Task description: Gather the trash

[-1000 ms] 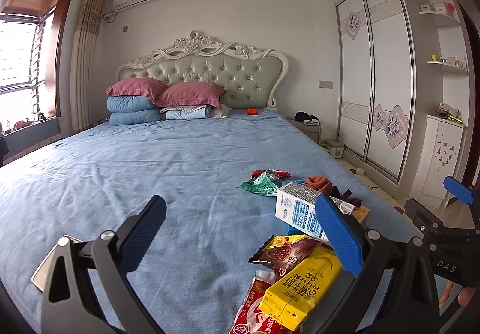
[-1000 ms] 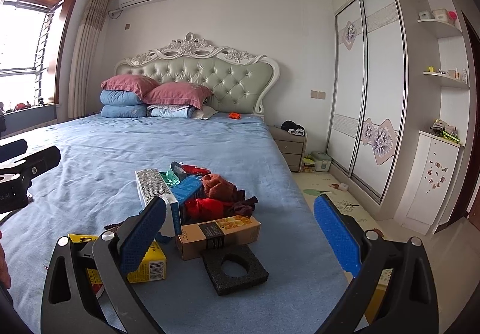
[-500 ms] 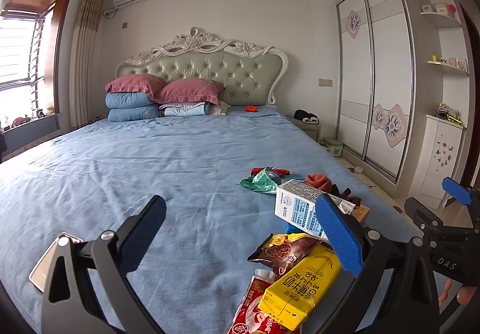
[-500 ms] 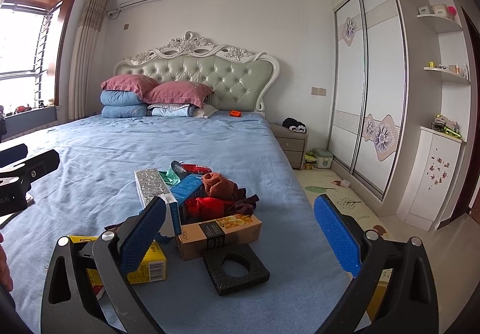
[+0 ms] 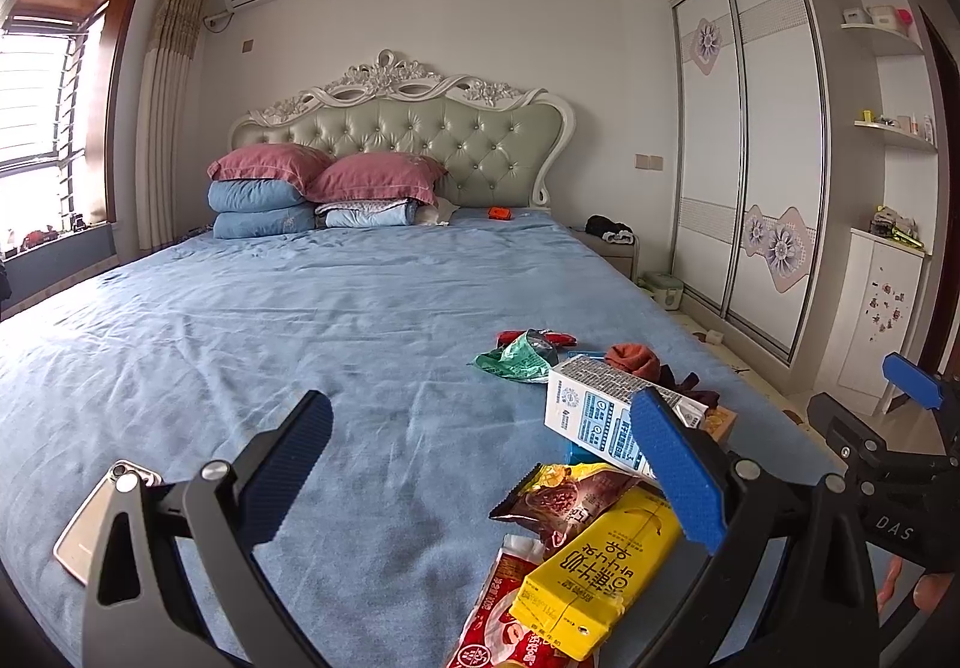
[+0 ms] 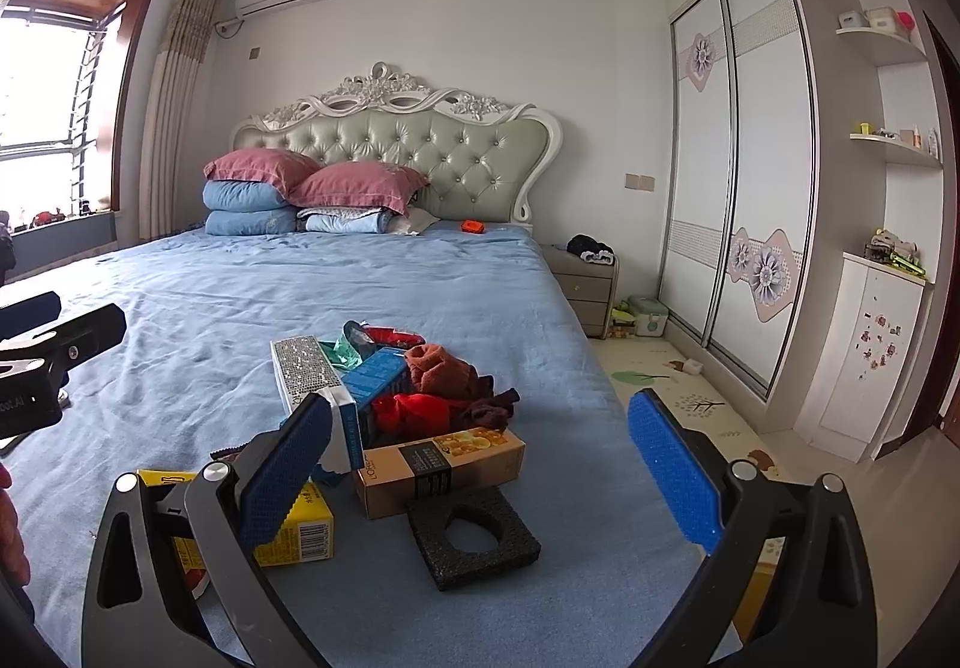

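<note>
Currently both tools hover above the near end of the bed [image 5: 252, 320], nothing between the fingers of either.

Left tool [image 5: 480, 470]: jaws wide apart, empty. Just ahead and right of it lies a yellow drink carton [image 5: 591, 569], partly on a red snack wrapper [image 5: 498, 626], with a brown snack packet [image 5: 564, 500] touching its far end. Beyond those, a white milk carton [image 5: 600, 416] lying on its side; its near end is hidden behind the right finger. Further out, a green wrapper [image 5: 516, 359] with a red wrapper [image 5: 540, 336] just behind it, and rust-brown cloth [image 5: 630, 359] to the right. A phone [image 5: 99, 524] lies face down on the sheet at the left, partly behind the tool frame. Right tool visible at the right edge of this view.

Right tool [image 6: 480, 473]: jaws wide apart, empty. Directly ahead, a black foam block [image 6: 474, 539] with a hole cut out, touching a tan cosmetics box [image 6: 438, 467]. Behind that, a red cloth [image 6: 420, 410], a blue box [image 6: 375, 377] and the milk carton top with a glittery face [image 6: 303, 368]. The yellow carton sits at the left, partly behind the left finger.

All trash is clustered at the foot of the bed on the wardrobe [image 6: 732, 188] side. Pillows [image 5: 318, 176] stacked at the headboard [image 5: 408, 140], well apart from the pile.
</note>
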A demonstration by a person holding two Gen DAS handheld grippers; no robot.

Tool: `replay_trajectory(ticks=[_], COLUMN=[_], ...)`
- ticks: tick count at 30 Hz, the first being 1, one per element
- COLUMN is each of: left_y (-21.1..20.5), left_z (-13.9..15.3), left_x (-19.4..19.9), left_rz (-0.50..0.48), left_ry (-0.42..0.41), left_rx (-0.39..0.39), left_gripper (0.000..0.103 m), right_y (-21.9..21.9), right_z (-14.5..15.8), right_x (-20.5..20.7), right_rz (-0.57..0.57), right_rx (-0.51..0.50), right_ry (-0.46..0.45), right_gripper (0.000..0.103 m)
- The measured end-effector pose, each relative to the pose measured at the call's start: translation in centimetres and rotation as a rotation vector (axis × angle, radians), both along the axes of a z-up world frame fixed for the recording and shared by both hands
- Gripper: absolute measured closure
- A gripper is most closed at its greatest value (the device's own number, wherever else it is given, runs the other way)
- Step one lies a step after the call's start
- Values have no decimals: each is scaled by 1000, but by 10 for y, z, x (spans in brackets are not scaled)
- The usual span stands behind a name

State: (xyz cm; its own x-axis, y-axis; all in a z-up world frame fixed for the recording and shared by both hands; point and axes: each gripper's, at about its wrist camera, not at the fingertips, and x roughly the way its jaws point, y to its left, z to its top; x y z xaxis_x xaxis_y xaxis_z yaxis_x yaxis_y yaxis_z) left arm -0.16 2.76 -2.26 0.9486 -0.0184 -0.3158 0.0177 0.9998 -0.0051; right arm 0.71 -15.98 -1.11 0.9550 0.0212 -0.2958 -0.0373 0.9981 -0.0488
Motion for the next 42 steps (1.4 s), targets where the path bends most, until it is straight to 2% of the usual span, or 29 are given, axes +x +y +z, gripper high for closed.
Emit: replay_trajectory(ticks=[23,42], left_y=[-3,2], left_z=[-1,-8], left_x=[2,13], left_rz=[-8,-10], left_ry=[10,60], left_rx=[4,-5], left_gripper=[4,4], right_y=[-1,3], right_z=[-1,-7], right_x=[3,12], right_rz=[21,62], right_rx=[10,8], right_ry=[17,49], right_gripper=[8,8])
